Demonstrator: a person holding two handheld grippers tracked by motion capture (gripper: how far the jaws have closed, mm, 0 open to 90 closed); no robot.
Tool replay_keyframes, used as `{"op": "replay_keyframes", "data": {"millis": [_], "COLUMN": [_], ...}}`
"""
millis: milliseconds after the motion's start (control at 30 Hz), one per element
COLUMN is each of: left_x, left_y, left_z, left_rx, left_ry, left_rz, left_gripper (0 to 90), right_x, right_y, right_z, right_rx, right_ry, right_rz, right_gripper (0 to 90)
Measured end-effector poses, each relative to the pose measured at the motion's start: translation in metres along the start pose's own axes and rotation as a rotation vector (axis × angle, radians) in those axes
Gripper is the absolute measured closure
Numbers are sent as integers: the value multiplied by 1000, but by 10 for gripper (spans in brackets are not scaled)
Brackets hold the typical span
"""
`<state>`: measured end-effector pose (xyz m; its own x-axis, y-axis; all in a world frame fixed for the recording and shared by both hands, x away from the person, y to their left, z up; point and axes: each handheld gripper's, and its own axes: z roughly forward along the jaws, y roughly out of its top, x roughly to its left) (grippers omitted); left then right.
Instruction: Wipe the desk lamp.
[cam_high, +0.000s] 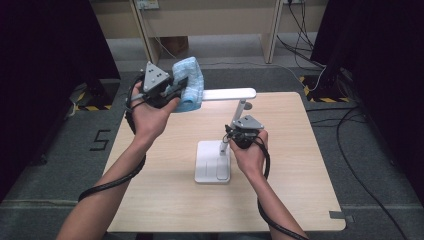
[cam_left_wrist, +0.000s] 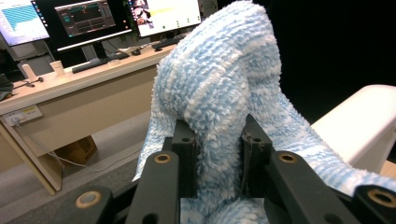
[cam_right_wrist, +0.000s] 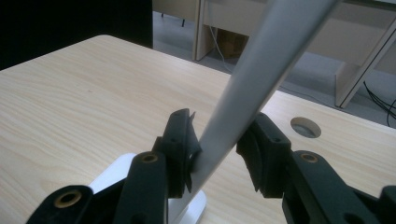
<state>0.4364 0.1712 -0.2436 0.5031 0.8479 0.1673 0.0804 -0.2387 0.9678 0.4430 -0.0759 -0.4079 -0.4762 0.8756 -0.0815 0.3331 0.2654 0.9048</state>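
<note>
High view: fixed above the near edge, facing forward and down over the pale wooden table (cam_high: 165, 200). Left gripper view: close behind a fluffy blue-and-white cloth (cam_left_wrist: 224, 93), facing far desks. Right gripper view: close on the white desk lamp's slanted stem (cam_right_wrist: 252, 88), shared with the high view.

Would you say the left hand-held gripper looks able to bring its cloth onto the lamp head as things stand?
Probably yes. The left hand-held gripper is shut on the blue cloth, which already hangs right beside the white lamp head. Nothing lies between them, and the right hand-held gripper sits lower, around the lamp's stem.

"5" on the floor (cam_high: 99, 140)
</note>
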Motion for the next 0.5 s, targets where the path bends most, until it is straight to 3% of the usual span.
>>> {"op": "replay_keyframes", "data": {"millis": [500], "left_x": [-10], "left_y": [3], "left_z": [11], "left_rx": [25], "left_ry": [-15], "left_rz": [-9], "left_gripper": [723], "right_x": [1], "right_y": [-1], "right_z": [0], "right_rx": [-4], "right_ry": [-7], "right_rz": [-4], "right_gripper": [632]}}
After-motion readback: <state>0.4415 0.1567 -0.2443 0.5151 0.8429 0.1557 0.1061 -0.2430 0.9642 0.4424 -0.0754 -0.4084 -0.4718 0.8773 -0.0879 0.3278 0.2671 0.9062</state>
